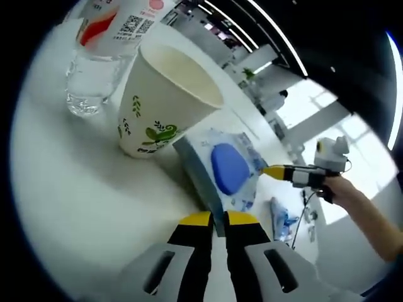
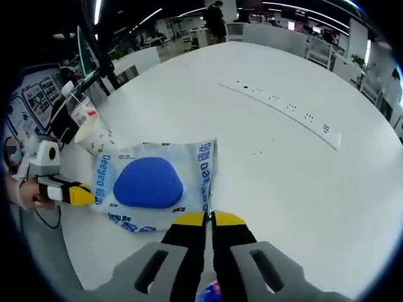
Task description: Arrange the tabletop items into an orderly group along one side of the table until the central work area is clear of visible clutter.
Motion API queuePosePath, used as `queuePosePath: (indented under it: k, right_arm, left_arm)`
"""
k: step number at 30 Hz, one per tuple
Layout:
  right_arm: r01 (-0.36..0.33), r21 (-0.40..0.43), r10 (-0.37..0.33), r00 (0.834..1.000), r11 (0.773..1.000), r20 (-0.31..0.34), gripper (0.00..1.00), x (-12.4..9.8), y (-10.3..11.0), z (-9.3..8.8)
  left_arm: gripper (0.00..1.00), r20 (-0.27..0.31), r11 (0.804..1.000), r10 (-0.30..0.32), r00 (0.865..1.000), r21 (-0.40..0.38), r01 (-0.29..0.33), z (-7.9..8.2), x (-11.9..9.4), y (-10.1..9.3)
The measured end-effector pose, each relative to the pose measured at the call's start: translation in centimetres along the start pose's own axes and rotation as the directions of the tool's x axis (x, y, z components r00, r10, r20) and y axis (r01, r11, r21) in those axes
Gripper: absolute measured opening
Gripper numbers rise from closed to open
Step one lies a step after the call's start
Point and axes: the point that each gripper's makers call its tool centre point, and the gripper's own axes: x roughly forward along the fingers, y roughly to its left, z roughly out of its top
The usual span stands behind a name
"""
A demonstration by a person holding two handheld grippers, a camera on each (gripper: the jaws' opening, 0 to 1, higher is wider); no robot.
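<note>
Both views face each other closely across the wipes pack (image 1: 230,170).

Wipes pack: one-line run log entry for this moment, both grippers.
wipes pack flat on white table | left gripper shut on one edge | right gripper shut on opposite edge | paper cup, water bottle beside pack

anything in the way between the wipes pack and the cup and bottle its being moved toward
Nothing visible. The wipes pack, pinched by both the left gripper and right gripper, already sits right beside the paper cup, with the bottle just behind it.
</note>
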Motion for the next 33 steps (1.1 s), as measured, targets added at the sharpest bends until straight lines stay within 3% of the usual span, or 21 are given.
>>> queuePosePath:
  k: [10, 20, 33]
  right_arm:
    - [0.015, -0.012, -0.015, 1.000, 1.000, 0.024, 0.00, -1.9, 0.0, 0.3]
    - [0.047, -0.003, -0.046, 0.994, 0.999, 0.098, 0.00, -6.3, 0.5, 0.9]
    - [0.093, 0.046, -0.100, 0.977, 0.995, 0.188, 0.00, -12.0, 2.7, -0.2]
  left_arm:
    - [0.02, 0.013, 1.000, -0.017, 1.000, 0.018, 0.017, 0.7, -0.1, -0.7]
    - [0.02, 0.030, 0.998, -0.051, 0.998, 0.045, 0.050, 1.7, -0.8, -2.4]
    - [0.01, 0.023, 0.986, -0.106, 0.994, 0.133, 0.102, 3.0, -1.7, -4.7]
